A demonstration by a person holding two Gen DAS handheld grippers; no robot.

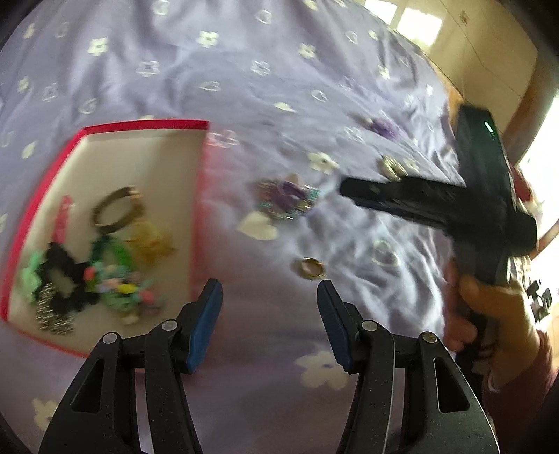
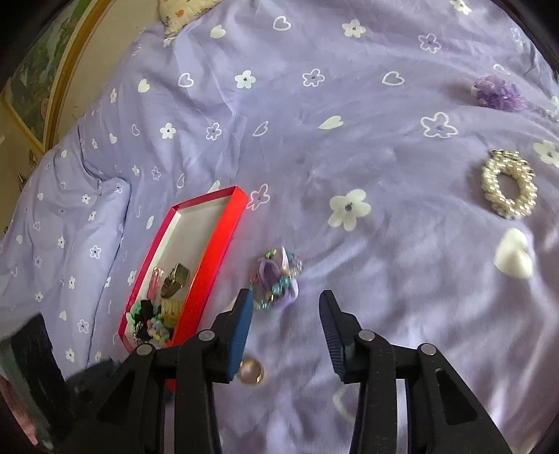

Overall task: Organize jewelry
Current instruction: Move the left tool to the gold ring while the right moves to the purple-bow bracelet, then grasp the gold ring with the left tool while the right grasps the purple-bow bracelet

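A red box (image 1: pixel 146 123) (image 2: pixel 216 244) with a white inside lies on the purple bedspread and holds several hair ties, clips and bangles. My left gripper (image 1: pixel 269 284) hovers open and empty right of the box, with a gold ring (image 1: pixel 312 269) (image 2: pixel 249 373) just past its right fingertip. My right gripper (image 2: pixel 285 293) is open above the bedspread. A purple beaded hairpiece (image 2: pixel 277 281) (image 1: pixel 286 197) lies just ahead of its left finger, untouched by the pads. A hand (image 1: pixel 489 314) holds the right tool at the right edge of the left wrist view.
A pearl scrunchie (image 2: pixel 508 183) (image 1: pixel 393 167) and a purple scrunchie (image 2: pixel 498 92) (image 1: pixel 384 125) lie farther out on the bedspread. A pillow (image 2: pixel 181 14) sits at the far end, with a yellow bed frame (image 2: pixel 66 70) along the left and a cupboard (image 1: pixel 471 52) beyond the bed.
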